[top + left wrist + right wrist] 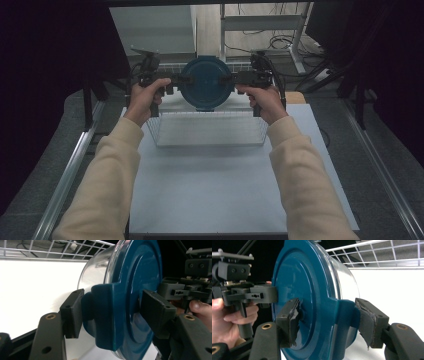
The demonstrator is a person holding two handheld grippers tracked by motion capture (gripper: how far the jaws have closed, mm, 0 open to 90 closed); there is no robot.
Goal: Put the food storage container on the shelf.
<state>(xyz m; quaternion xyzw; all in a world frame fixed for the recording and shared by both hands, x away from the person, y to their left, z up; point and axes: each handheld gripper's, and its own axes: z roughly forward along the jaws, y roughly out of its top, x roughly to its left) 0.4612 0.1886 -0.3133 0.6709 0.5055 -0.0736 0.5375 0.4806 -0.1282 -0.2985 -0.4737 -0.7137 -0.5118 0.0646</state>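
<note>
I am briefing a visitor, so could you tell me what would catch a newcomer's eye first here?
The round container with a blue lid, held in the air over the table's far end. The left gripper and right gripper clamp its side latches from opposite sides. A white wire basket sits just below.

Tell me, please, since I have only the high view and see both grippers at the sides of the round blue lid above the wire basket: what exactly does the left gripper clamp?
Observer: The left gripper clamps the side latch of the blue lid, with one pad behind the latch and the other on the lid's face.
Operator: Is there a body behind that lid?
Observer: Yes, a clear round container body, held on its side.
Operator: How do the right gripper's pads look?
Observer: On the right gripper, the black covering of the pads is torn and frayed.
</note>
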